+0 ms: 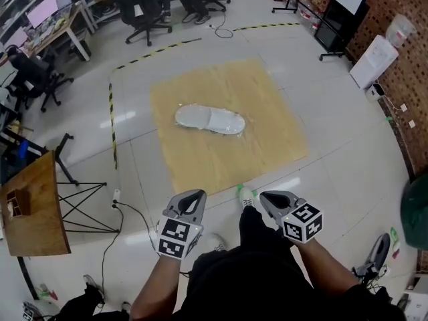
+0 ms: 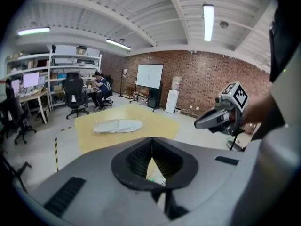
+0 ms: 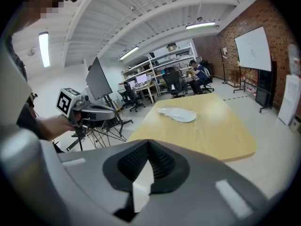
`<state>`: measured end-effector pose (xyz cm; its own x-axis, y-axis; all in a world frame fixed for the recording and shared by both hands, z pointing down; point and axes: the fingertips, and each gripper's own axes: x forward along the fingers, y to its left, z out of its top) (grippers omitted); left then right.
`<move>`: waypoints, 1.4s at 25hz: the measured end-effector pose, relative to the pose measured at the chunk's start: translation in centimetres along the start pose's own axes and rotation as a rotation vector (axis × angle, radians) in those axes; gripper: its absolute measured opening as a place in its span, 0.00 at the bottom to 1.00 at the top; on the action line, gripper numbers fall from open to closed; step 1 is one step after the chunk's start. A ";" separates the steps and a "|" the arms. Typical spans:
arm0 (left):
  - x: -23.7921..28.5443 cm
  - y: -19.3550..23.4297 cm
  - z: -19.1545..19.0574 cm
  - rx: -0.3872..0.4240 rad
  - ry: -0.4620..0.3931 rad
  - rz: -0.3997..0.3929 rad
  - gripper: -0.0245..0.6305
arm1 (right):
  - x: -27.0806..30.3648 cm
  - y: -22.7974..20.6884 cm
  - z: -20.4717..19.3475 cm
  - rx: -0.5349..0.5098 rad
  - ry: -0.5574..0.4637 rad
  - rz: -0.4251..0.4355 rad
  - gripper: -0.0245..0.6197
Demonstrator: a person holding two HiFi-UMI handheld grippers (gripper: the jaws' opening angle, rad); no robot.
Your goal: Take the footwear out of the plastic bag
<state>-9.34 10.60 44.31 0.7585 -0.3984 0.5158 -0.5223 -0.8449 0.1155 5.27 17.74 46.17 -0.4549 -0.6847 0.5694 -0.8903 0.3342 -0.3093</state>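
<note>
A clear plastic bag with a pale shoe inside [image 1: 210, 120] lies in the middle of a tan wooden board [image 1: 267, 99] on the floor. It also shows in the left gripper view as the bag [image 2: 117, 125] and in the right gripper view as the bag [image 3: 178, 114]. My left gripper [image 1: 193, 198] and right gripper [image 1: 269, 200] are held side by side in front of my body, well short of the board. Both are shut with nothing between their jaws. The left gripper view shows the right gripper [image 2: 203, 122]; the right gripper view shows the left gripper [image 3: 109, 113].
A wooden table on a black trestle [image 1: 33, 206] stands at the left with a cable on the floor beside it. Office chairs [image 1: 142, 9] and desks line the far side. A brick wall with a whiteboard [image 2: 149, 76] is at the right. Yellow-black tape [image 1: 112, 122] marks the floor.
</note>
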 end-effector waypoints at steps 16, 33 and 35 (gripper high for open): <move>21.9 11.4 5.3 0.499 0.503 0.058 0.16 | 9.6 -14.3 6.9 0.069 0.044 0.297 0.04; 30.0 16.2 -0.6 0.372 0.642 -0.104 0.18 | 13.0 -19.2 7.0 0.134 0.049 0.181 0.04; 29.5 16.3 -0.7 0.279 0.597 -0.065 0.16 | 13.8 -19.7 6.8 0.108 0.062 0.158 0.04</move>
<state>4.21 -14.63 62.02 0.3966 -0.1447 0.9065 -0.3010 -0.9534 -0.0205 16.69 -2.66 54.96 -0.5923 -0.5868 0.5521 -0.8017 0.3610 -0.4764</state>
